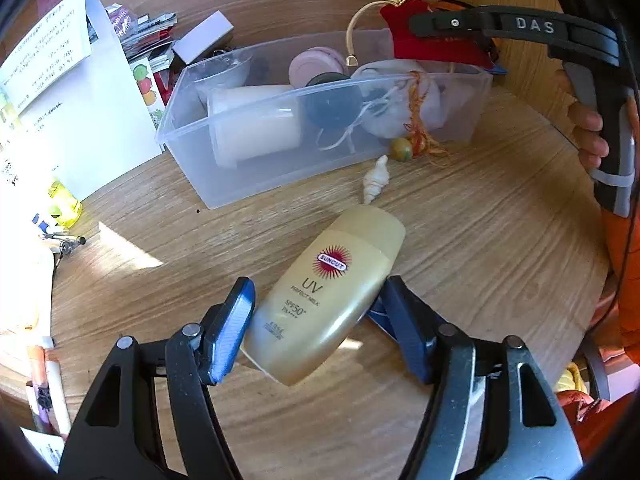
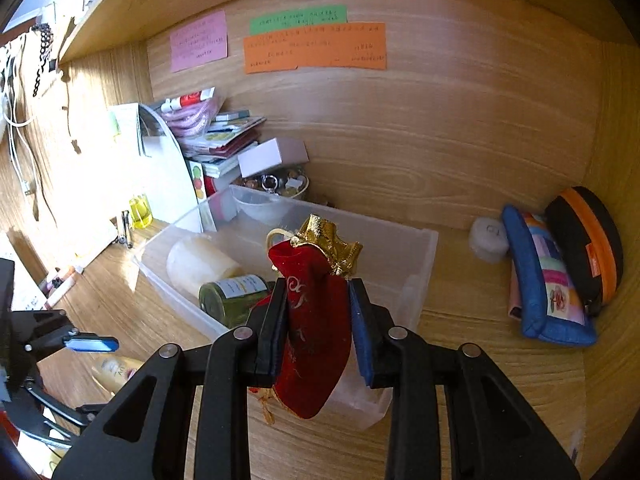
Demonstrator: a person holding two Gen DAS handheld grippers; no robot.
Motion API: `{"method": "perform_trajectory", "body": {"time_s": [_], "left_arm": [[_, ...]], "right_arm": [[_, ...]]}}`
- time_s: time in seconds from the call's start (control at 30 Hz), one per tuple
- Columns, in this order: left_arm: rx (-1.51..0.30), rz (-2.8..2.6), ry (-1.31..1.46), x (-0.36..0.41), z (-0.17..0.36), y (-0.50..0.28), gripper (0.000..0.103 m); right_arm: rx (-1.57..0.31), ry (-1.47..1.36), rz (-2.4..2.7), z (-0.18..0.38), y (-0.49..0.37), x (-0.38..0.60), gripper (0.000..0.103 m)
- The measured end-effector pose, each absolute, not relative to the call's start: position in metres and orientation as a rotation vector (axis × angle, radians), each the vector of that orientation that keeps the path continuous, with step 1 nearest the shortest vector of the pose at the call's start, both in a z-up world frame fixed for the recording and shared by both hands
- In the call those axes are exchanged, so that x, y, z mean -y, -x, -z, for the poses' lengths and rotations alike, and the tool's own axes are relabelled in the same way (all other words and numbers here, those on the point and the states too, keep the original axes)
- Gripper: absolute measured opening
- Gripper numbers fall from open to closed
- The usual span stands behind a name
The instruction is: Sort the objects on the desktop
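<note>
A gold sunscreen bottle (image 1: 332,292) lies on the wooden desk between the blue pads of my left gripper (image 1: 316,328). The jaws stand open around it, close to its sides, and the bottle rests on the desk. My right gripper (image 2: 318,320) is shut on a red velvet pouch (image 2: 312,336) with a gold top, which hangs over the near end of a clear plastic bin (image 2: 416,280). In the left wrist view the same pouch (image 1: 432,44) hangs above the bin's (image 1: 224,176) far right corner. The bin holds a white cylinder (image 1: 256,120), a dark-lidded jar (image 1: 332,100) and a white drawstring bag (image 1: 396,116).
A white shell (image 1: 376,180) and a small yellow-green ball (image 1: 401,149) lie in front of the bin. Papers, a yellow bottle (image 1: 64,204) and pens crowd the left edge. A blue pouch (image 2: 548,280) and a black-and-orange case (image 2: 588,240) lean at the right wall. Books (image 2: 224,136) are stacked behind the bin.
</note>
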State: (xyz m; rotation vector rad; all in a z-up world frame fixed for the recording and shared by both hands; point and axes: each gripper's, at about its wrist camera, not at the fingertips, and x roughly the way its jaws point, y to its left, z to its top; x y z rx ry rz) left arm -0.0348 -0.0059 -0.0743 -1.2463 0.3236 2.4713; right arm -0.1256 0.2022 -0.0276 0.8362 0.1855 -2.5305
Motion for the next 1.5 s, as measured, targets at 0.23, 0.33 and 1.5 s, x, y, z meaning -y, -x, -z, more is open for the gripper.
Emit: {"method": "perform_trajectory", "body": {"time_s": [0.23,0.33,1.5], "left_arm": [[-0.249,-2.431,1.311,0.008,0.081,0.067,0.049],[-0.237,-2.453,1.334,0.011,0.079,0.081,0.048],[0.128,-2.499,1.096,0.018,0.002,0.121,0.024]], "right_arm": [[-0.196,-0.853,2.518,0.034,0.134,-0.197,0.028],[-0.191,-0.863,2.504,0.038,0.137,-0.197,0.028],[-0.223,-0.914,2.47,0.047,0.151,-0.19,0.028]]}}
